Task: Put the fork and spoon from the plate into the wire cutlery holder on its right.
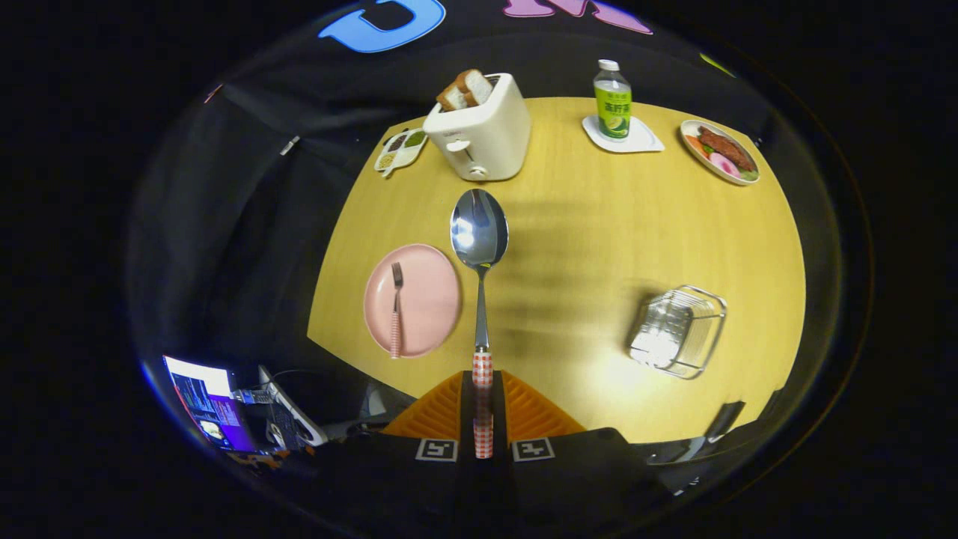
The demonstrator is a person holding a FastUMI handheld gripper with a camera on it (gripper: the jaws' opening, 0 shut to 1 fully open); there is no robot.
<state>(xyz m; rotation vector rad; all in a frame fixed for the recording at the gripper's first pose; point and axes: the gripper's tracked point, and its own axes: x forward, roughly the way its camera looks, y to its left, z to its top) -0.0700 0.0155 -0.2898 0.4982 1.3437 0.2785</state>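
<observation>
Holding the spoon (479, 247) by its checked handle, the hand-held gripper (483, 408) has both fingers pressed together on it, so the spoon's long axis runs straight ahead, bowl farthest out and lifted clear of the yellow surface (584, 247). The wire cutlery holder (679, 329) sits off to the right of the fingers and a little ahead, well apart from the spoon; it looks empty. To the left of the spoon lies the pink plate (426, 299) with the fork (396, 311) on it, tines pointing away, handle reaching over the near rim. Judging by this, the spoon must swing right and tip handle-down or bowl-down into the holder, and the fork is not yet dealt with. Beyond stand a toaster (483, 127) with bread and a bottle (612, 101).
</observation>
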